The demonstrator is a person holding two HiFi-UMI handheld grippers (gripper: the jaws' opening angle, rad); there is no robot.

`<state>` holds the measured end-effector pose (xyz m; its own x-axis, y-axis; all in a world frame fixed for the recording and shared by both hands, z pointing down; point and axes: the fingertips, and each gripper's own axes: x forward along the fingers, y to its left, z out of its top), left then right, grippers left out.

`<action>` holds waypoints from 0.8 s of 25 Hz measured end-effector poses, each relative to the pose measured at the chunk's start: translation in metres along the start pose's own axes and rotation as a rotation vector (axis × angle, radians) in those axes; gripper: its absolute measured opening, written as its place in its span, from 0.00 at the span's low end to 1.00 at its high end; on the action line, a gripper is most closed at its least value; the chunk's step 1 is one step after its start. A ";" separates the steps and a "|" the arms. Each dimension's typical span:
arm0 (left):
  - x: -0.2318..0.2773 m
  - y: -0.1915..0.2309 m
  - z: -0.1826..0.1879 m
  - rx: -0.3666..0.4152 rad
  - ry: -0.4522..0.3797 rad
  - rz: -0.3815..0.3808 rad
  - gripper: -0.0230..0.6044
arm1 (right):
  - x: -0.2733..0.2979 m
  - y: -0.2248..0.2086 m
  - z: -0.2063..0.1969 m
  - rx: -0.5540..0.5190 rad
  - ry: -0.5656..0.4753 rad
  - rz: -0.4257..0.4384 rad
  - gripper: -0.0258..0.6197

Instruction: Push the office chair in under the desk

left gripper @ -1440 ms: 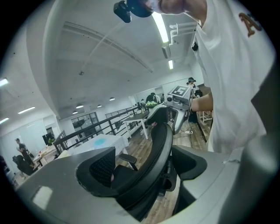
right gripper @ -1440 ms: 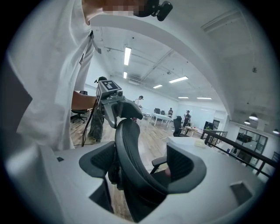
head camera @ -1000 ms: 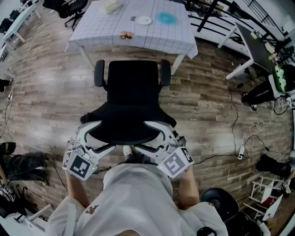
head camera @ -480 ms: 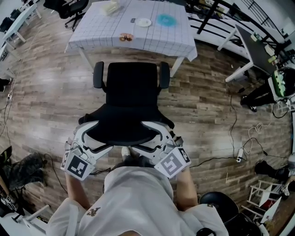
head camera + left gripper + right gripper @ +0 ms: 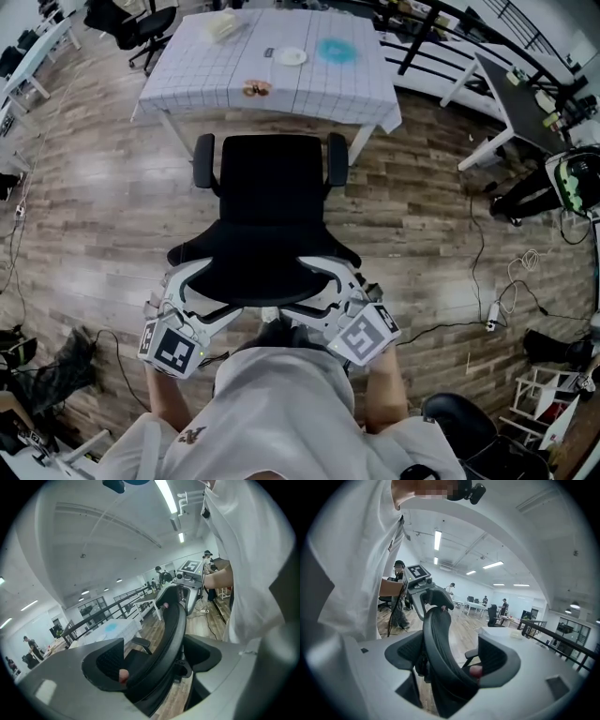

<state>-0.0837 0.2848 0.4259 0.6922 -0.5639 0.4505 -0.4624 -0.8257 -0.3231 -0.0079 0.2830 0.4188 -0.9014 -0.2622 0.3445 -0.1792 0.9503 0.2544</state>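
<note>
Backrest [image 5: 267, 255] seemingly loose, hand-held grippers [image 5: 157, 658] [image 5: 452, 660] wide

Office chair [image 5: 270, 202] stands on the floor close before the table [image 5: 187, 70], seat towards it, not yet under it. On the table, beyond the chair, lie a plate [image 5: 292, 56] and a round mat [image 5: 336, 50] just right of it. Left tongs [image 5: 202, 283] and right tongs [image 5: 333, 281] sit at the left and right ends of the chair's backrest, its edge between each pair of jaws, person directly behind. A power strip [image 5: 489, 314] lies on the floor well right of the chair.
</note>
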 end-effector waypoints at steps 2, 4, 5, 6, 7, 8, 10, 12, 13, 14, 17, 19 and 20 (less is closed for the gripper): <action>0.002 0.002 -0.001 -0.002 0.008 -0.007 0.67 | 0.002 -0.002 -0.001 0.003 0.008 0.000 0.62; 0.004 0.006 -0.002 -0.001 0.009 -0.013 0.67 | 0.003 -0.006 -0.003 0.007 0.010 -0.004 0.62; 0.006 0.008 -0.001 0.000 0.007 -0.014 0.67 | 0.003 -0.009 -0.003 0.008 0.009 -0.004 0.62; 0.007 0.011 -0.001 -0.001 0.005 -0.016 0.67 | 0.004 -0.012 -0.003 0.009 0.009 -0.002 0.62; 0.008 0.013 0.000 -0.001 0.004 -0.018 0.67 | 0.004 -0.014 -0.002 0.011 0.008 0.002 0.62; 0.008 0.015 0.000 -0.001 0.004 -0.020 0.67 | 0.005 -0.016 -0.002 0.012 0.006 0.005 0.62; 0.010 0.018 0.001 -0.002 0.006 -0.023 0.67 | 0.006 -0.019 -0.001 0.013 0.002 0.008 0.62; 0.012 0.018 0.001 -0.004 0.008 -0.022 0.67 | 0.005 -0.021 -0.003 0.014 0.004 0.010 0.62; 0.013 0.018 0.002 -0.005 0.007 -0.020 0.67 | 0.004 -0.022 -0.004 0.014 0.007 0.012 0.62; 0.015 0.018 0.003 -0.006 0.006 -0.018 0.67 | 0.003 -0.023 -0.005 0.016 0.008 0.014 0.62; 0.020 0.019 0.005 -0.006 0.001 -0.013 0.67 | 0.000 -0.028 -0.007 0.021 0.006 0.017 0.62; 0.024 0.023 0.006 -0.007 0.000 -0.006 0.67 | 0.000 -0.033 -0.008 0.018 0.003 0.017 0.62; 0.025 0.024 0.006 -0.009 -0.001 -0.002 0.68 | 0.001 -0.034 -0.009 0.017 0.003 0.018 0.62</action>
<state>-0.0740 0.2509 0.4249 0.6941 -0.5619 0.4500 -0.4656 -0.8271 -0.3147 0.0014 0.2486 0.4185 -0.9032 -0.2457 0.3519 -0.1698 0.9576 0.2327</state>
